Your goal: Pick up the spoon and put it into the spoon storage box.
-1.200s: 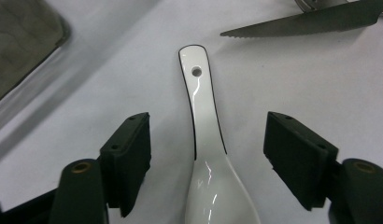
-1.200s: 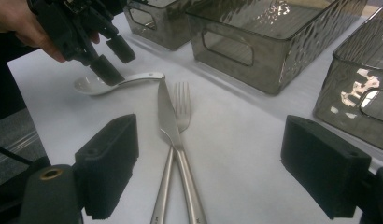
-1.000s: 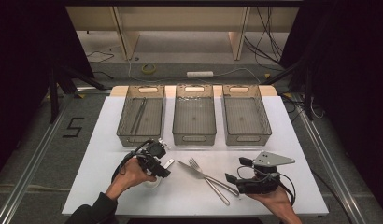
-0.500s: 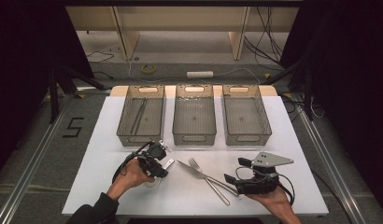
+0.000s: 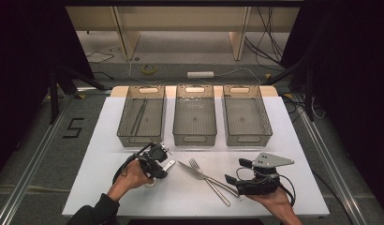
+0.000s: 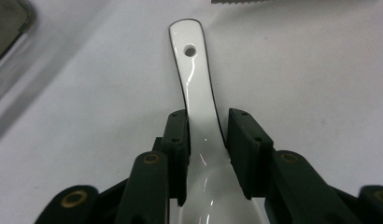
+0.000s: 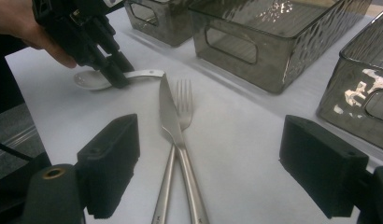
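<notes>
White ceramic spoon (image 5: 167,165) with a hole near its handle tip lies on the white table (image 5: 293,145) in the high view, in front of the leftmost of three smoky translucent plastic bins (image 5: 142,116), and the left gripper (image 5: 158,167) is lowered onto it. The right gripper (image 5: 233,174) rests low at the table's near right, next to a steel knife (image 5: 206,176) and steel fork (image 5: 209,182) that cross each other. In the left gripper view, the two black jaws sit close on either side of the spoon (image 6: 199,107) handle, touching its edges, with the bowl end beneath them. In the right gripper view, that gripper's jaws stand wide apart with nothing between them, the knife (image 7: 173,126) and fork (image 7: 182,105) lying ahead, and the left gripper (image 7: 116,77) is seen pinching the spoon (image 7: 94,79).
</notes>
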The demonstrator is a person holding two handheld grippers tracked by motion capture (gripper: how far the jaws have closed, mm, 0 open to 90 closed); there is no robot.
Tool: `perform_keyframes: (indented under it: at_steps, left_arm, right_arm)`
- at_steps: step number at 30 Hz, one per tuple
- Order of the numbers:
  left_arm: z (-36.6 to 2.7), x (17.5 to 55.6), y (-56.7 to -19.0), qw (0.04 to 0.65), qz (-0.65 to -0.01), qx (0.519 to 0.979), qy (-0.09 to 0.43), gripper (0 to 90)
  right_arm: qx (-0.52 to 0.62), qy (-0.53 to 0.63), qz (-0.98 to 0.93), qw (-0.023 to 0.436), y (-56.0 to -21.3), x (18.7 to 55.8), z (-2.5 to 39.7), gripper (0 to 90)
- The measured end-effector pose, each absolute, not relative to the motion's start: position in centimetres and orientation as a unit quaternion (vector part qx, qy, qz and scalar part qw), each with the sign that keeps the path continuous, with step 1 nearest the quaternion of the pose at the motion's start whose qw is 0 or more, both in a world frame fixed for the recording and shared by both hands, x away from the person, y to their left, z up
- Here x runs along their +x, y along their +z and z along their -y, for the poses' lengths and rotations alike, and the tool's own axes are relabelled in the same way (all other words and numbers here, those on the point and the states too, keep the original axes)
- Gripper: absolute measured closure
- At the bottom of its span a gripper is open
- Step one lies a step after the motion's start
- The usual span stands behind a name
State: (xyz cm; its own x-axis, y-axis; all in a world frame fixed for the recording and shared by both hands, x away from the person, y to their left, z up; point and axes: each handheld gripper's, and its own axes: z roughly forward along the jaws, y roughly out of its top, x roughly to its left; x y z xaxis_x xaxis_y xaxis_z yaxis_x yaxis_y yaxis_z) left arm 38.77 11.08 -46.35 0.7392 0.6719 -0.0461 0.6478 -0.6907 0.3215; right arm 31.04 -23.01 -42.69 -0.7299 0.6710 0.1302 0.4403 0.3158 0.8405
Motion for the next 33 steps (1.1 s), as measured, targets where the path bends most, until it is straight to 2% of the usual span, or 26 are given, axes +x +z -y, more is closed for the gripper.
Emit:
perform_keyframes:
  at_steps: [20,23,24,26,28,33]
  left_arm:
    - [-11.6,38.6,-45.5,0.187,-0.338,0.921,0.041,74.2]
    - [-11.7,38.6,-45.1,0.209,-0.342,0.915,0.028,79.7]
    - [-11.7,38.6,-44.9,0.217,-0.339,0.915,0.026,85.2]
    - [-11.6,38.5,-44.9,0.208,-0.341,0.916,0.042,85.3]
    - [-11.7,38.6,-45.3,0.201,-0.336,0.92,0.024,85.3]
    - [-11.4,38.3,-45.0,0.195,-0.328,0.924,0.029,85.5]
  right_arm:
    - [0.344,0.471,-0.803,0.122,-42.7,31.0,23.0,21.2]
    - [0.344,0.472,-0.803,0.122,-42.7,31.0,23.0,21.3]
    - [0.343,0.472,-0.803,0.121,-42.7,31.0,22.9,21.2]
    - [0.344,0.472,-0.803,0.121,-42.7,31.0,22.9,21.2]
    - [0.343,0.471,-0.804,0.121,-42.7,31.0,22.9,21.2]
    - [0.342,0.471,-0.804,0.12,-42.7,31.1,22.9,21.2]
